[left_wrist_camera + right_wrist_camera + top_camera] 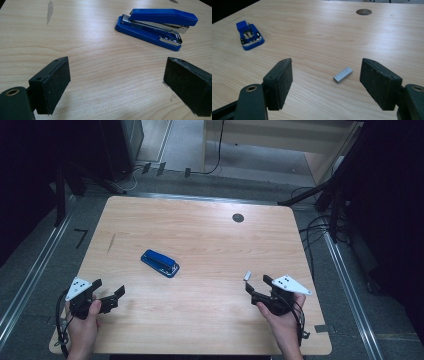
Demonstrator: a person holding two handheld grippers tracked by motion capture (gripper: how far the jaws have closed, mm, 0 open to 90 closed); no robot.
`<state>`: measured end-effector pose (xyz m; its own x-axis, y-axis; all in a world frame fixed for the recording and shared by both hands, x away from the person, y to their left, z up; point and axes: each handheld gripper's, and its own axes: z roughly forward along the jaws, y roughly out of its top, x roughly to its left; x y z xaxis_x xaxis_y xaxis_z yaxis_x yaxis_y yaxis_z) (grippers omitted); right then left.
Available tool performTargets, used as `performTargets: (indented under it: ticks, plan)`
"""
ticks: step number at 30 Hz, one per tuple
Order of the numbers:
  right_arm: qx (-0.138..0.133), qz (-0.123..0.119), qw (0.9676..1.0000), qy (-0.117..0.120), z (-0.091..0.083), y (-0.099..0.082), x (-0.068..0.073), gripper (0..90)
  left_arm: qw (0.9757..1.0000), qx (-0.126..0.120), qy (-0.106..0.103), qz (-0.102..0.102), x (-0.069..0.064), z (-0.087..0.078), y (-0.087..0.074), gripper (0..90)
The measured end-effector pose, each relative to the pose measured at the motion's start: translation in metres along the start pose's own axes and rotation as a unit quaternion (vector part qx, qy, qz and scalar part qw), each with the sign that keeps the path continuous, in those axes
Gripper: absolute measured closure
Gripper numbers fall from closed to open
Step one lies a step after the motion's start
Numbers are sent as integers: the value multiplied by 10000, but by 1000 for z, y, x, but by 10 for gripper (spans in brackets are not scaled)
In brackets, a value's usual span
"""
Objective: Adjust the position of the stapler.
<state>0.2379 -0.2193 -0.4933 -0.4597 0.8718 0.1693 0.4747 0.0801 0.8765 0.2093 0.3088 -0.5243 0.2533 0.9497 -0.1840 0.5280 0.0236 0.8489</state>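
We see a small strip of staples (343,74), pale grey and flat, lying on the wooden table (200,320) toward its right side. From the right gripper view it rests on the bare wood just ahead of the right gripper (325,81), in line with the gap between the two black jaws and nearer the jaw on that view's right. The jaws stand wide apart and hold nothing; neither pad touches the strip. From the high view the strip of staples (247,276) sits just beyond the tips of the right gripper (256,286), which a hand (282,322) holds near the table's front right corner.

Well apart from the strip, near the middle of the table, we see a blue stapler (160,263) lying at a slant. In the left gripper view the stapler (156,27) shows its metal magazine between blue base and blue top, the top raised slightly.

The left gripper (116,83) is low over the wood with the stapler ahead of it and to that view's right, clear of both pads. Its jaws are spread wide and empty. From the high view the left gripper (111,291) is held by the other hand (85,322) near the front left corner.

A round hole (238,218) sits in the table's far side.
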Motion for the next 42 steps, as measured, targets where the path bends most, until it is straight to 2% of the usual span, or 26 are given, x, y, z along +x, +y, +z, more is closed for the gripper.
performTargets:
  ticks: [3,8,11,15,23,33,42]
  plan:
    - [-6,-104,9999,92,9,5,9,271,10000,10,-16,7,0,0,0,71]
    - [71,-126,9998,161,18,3,14,269,10000,8,-10,16,-1,0,0,71]
    - [255,-288,9991,161,27,-1,20,267,10000,-23,-22,15,0,-1,0,71]
    - [372,-357,9985,184,35,-1,26,266,9999,-65,-76,-9,0,-2,-1,71]
    - [356,-409,9980,324,51,15,47,267,9999,-144,30,-84,1,-2,-1,71]
    - [441,-685,9947,626,75,35,83,267,9999,-132,21,-37,0,-2,-1,71]
    - [414,-728,9933,795,92,44,98,270,10000,-90,2,0,0,-2,-1,71]
